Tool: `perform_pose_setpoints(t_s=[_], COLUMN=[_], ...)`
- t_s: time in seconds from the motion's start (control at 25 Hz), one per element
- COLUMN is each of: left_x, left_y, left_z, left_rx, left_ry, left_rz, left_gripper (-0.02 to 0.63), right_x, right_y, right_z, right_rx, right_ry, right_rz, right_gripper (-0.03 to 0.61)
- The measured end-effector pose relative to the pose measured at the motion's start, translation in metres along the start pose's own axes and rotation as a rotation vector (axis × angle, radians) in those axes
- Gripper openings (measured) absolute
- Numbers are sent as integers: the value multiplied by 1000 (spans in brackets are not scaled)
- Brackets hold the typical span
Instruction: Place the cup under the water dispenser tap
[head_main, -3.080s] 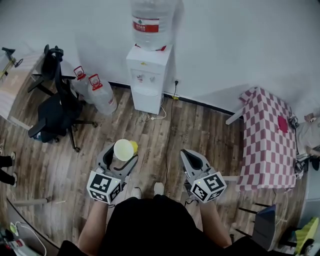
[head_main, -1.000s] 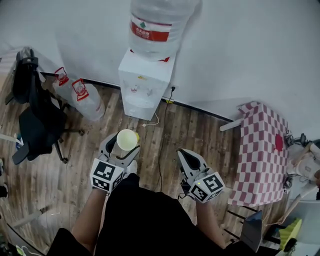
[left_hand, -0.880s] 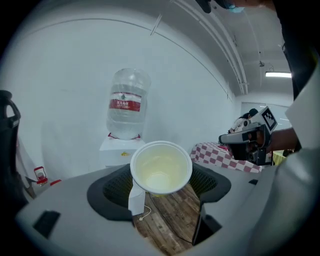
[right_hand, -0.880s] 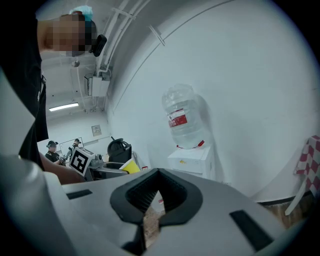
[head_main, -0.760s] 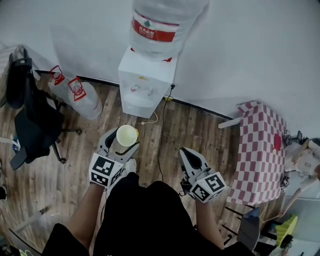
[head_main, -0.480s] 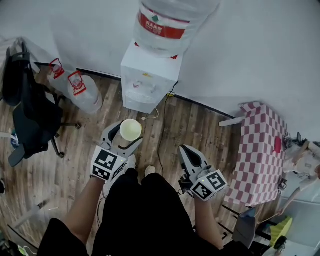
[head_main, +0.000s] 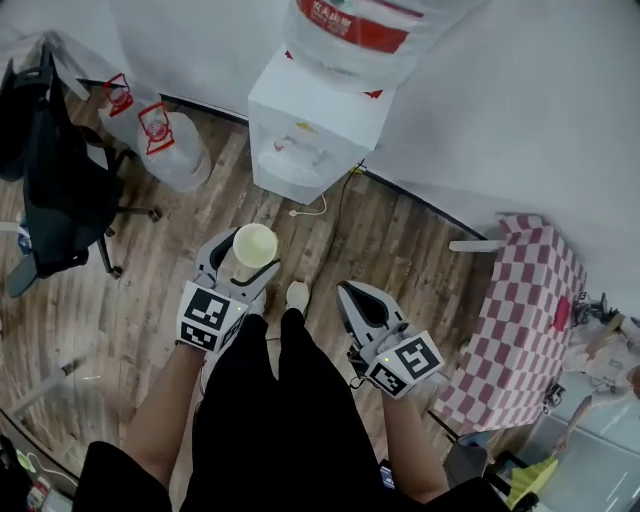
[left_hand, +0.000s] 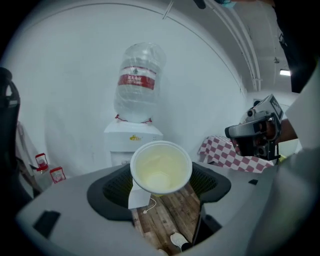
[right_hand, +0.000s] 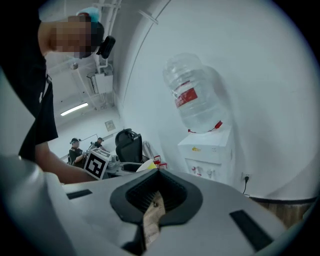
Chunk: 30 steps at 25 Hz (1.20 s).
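A pale yellow paper cup (head_main: 254, 243) stands upright between the jaws of my left gripper (head_main: 245, 256), which is shut on it. In the left gripper view the empty cup (left_hand: 161, 167) fills the gap of the left gripper (left_hand: 160, 181). The white water dispenser (head_main: 315, 125) with its big bottle (head_main: 360, 30) stands against the wall ahead of the cup, some floor still between them; its taps (head_main: 290, 146) sit in the front recess. The dispenser (right_hand: 207, 154) also shows in the right gripper view. My right gripper (head_main: 352, 292) hangs to the right, shut and empty.
Two spare water jugs (head_main: 168, 148) stand left of the dispenser, and a black office chair (head_main: 50, 190) further left. A white cord (head_main: 322, 208) lies on the wood floor before the dispenser. A red-checked table (head_main: 520, 320) stands at the right.
Both grippers have come forward toward the dispenser, which now looks larger and nearer. The cup stays held in the left gripper.
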<state>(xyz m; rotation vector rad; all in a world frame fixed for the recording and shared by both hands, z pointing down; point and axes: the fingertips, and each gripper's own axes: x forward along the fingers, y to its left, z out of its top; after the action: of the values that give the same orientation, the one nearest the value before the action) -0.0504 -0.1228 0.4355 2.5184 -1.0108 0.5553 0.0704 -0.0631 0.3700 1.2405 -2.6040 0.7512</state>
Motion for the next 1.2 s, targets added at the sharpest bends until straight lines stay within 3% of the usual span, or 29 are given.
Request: perform_pose_setpoints(t_s=[0.16, 0.48, 0.8, 1.2], left_x=[35, 114, 176, 261], left_y=[12, 47, 98, 168], left_z=[-22, -78, -146, -165], left_rx=[-55, -93, -85, -14], left_ry=[2, 50, 98, 76], left_rz=[46, 123, 157, 199], left_gripper=[362, 364, 364, 364], right_x=[29, 88, 137, 193], right_y=[-28, -84, -117, -148], right_z=[-18, -72, -113, -156], right_rx=[-92, -130, -176, -167], right_ry=[74, 120, 146, 151], right_rz=[21, 24, 44, 42], right_gripper=[11, 11, 11, 11])
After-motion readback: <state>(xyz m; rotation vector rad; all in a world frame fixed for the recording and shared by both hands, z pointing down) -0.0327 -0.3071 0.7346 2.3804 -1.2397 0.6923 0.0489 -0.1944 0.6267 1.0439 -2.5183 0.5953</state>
